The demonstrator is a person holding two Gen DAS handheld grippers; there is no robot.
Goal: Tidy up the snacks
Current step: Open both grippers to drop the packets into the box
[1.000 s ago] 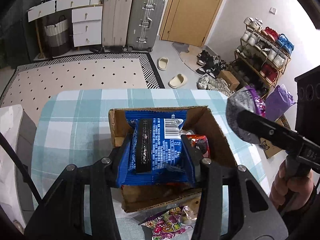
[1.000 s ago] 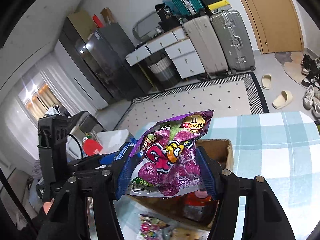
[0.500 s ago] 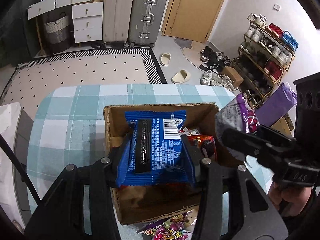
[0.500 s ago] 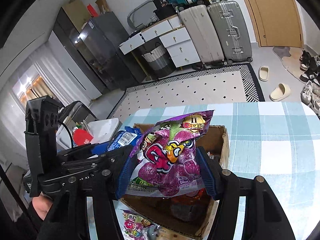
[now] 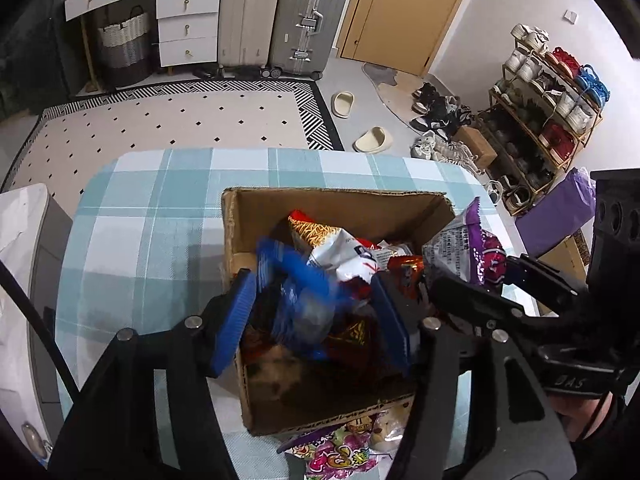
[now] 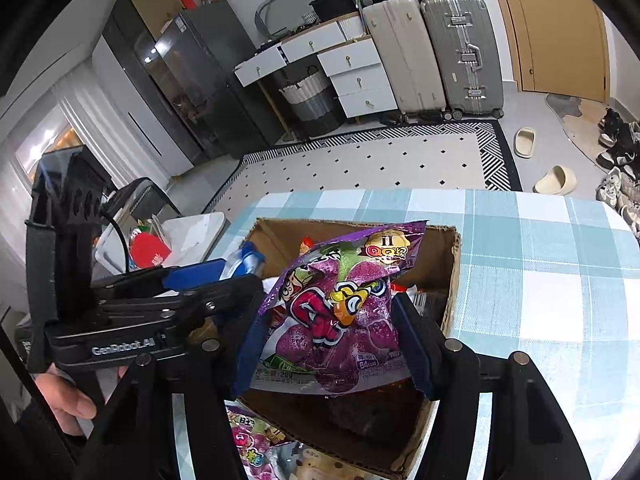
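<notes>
Now, at the near edge of the table (image 5: 132,216), more snack packs (image 5: 340,448) lie just outside the cardboard box (image 5: 332,204), probably waiting for their turn. Above the near part of the box, the left gripper (image 5: 316,312) has just been opening its jaws; they stand apart now, and the blue packet (image 5: 298,280) between them is blurred and no longer pressed, so I judge it is dropping into the box. This is the reason the gripper points down over the opening: the packet falls among the other snacks and not on the cloth.

The right gripper (image 6: 332,340) is beside it, over the same box, and its jaws are closed on the purple candy bag (image 6: 340,304), which stands upright between the pads. It is kept above the box, I think, so it can go in next.

Farther in, a red and white bag (image 5: 328,240) lies against the far wall of the box. Beyond the far edge of the table are the patterned rug (image 5: 168,120) and two suitcases (image 5: 280,16).
</notes>
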